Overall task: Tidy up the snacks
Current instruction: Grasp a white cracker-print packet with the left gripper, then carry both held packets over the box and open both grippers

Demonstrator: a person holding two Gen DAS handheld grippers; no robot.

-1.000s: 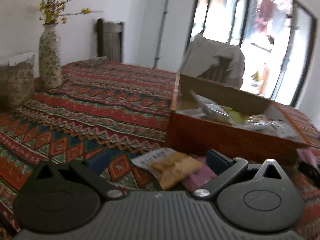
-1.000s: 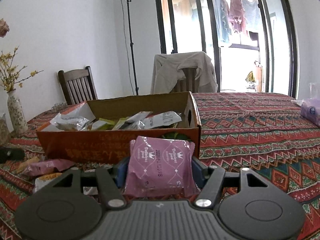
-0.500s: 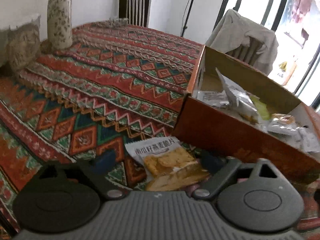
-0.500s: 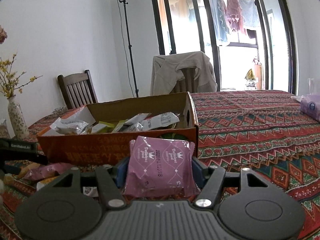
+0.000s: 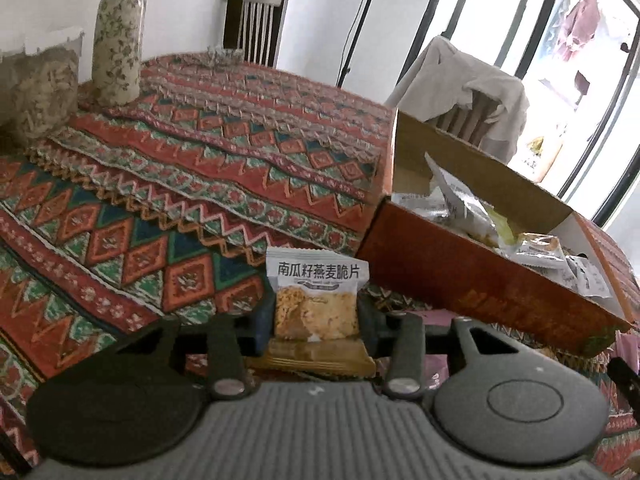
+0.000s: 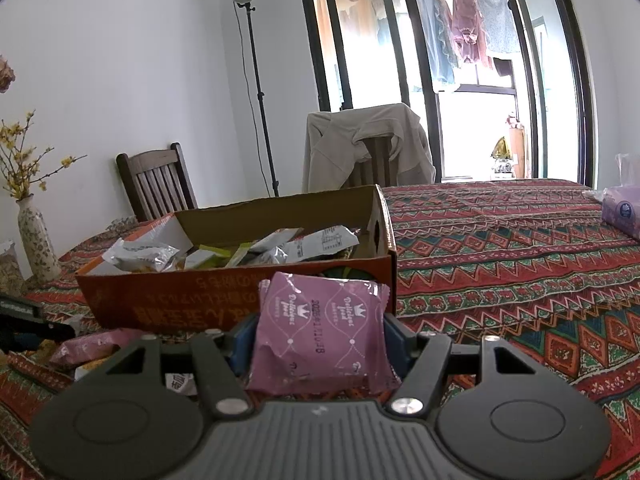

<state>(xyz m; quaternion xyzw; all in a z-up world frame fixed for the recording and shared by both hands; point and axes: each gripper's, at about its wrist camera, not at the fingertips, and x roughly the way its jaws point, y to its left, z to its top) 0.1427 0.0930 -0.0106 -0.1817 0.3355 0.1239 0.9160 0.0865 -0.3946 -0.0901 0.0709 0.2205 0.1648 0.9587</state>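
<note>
My left gripper point(image 5: 316, 320) is shut on a white and tan oat crisp snack packet point(image 5: 316, 300) and holds it upright above the patterned tablecloth, just left of the orange cardboard box point(image 5: 472, 284). My right gripper point(image 6: 320, 340) is shut on a purple snack packet point(image 6: 322, 340) in front of the same box point(image 6: 240, 300), which holds several silver and green packets point(image 6: 280, 246). More loose packets point(image 6: 92, 346) lie on the cloth at the left, near the left gripper's body point(image 6: 24, 320).
A floral vase point(image 5: 118, 44) and a pale lidded container point(image 5: 38, 80) stand at the table's far left. Two chairs point(image 6: 156, 184) stand behind the table, one draped with a jacket point(image 6: 368, 144). A purple tissue pack point(image 6: 622, 210) lies at far right.
My left gripper closed on the oat crisp packet and lifted it upright off the cloth. My right gripper held the purple packet and rose slightly.
</note>
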